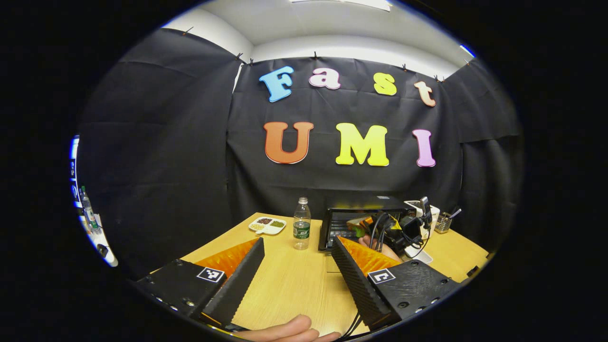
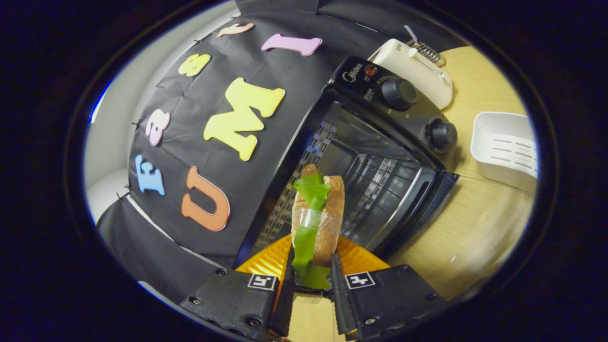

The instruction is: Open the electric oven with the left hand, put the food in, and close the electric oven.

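A: Wooden table [image 1: 285,280], black cloth behind. Lower centre of the left gripper view, the left gripper [image 1: 297,270] hangs spread wide, holding nothing.

B: Water bottle [image 1: 301,223] and snack tray [image 1: 267,225] mid-frame there, beside the oven [image 1: 339,225], door down.

A: Right gripper view: right gripper [image 2: 311,280] clamps the sandwich [image 2: 317,218], long axis pointing into the oven's open mouth at frame centre. "Midea" on the panel.

B: White basket [image 2: 506,149], far right.
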A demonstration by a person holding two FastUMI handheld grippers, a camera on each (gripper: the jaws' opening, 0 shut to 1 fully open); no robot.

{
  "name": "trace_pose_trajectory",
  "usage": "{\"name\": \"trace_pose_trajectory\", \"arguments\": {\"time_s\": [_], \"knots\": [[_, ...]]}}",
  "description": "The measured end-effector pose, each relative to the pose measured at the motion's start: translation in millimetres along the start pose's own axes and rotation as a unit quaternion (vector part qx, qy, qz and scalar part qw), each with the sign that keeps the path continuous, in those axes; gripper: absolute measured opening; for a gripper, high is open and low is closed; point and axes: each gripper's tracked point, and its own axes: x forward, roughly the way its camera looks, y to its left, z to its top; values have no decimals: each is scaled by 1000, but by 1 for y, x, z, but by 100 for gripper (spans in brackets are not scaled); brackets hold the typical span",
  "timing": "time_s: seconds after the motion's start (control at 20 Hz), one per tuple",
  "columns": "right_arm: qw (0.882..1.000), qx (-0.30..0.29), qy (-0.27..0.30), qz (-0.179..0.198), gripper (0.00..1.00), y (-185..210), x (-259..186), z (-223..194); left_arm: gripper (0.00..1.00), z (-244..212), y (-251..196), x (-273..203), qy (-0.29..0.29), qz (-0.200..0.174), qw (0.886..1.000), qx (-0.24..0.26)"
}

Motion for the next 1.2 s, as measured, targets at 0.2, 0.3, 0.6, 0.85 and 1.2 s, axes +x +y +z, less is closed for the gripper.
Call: {"name": "trace_pose_trajectory", "arguments": {"time_s": [0.2, 0.3, 0.6, 0.85, 1.2], "knots": [[999, 30, -12, -33, 39, -9, 28, -9, 94, -11, 11, 4, 15, 10, 1000, 7], [999, 25, -18, -44, 39, -17, 38, -9, 94, -15, 12, 7, 22, 8, 1000, 3], [998, 3, -13, -61, 32, -30, 47, -13, 94, -25, 11, 14, 35, 5, 999, 0], [997, -32, -9, -66, 46, -27, 45, -13, 94, -29, 13, 16, 41, 10, 999, -4], [965, -238, 34, -102, 70, -27, 44, -12, 94, -30, 19, 14, 43, 29, 999, -2]]}}
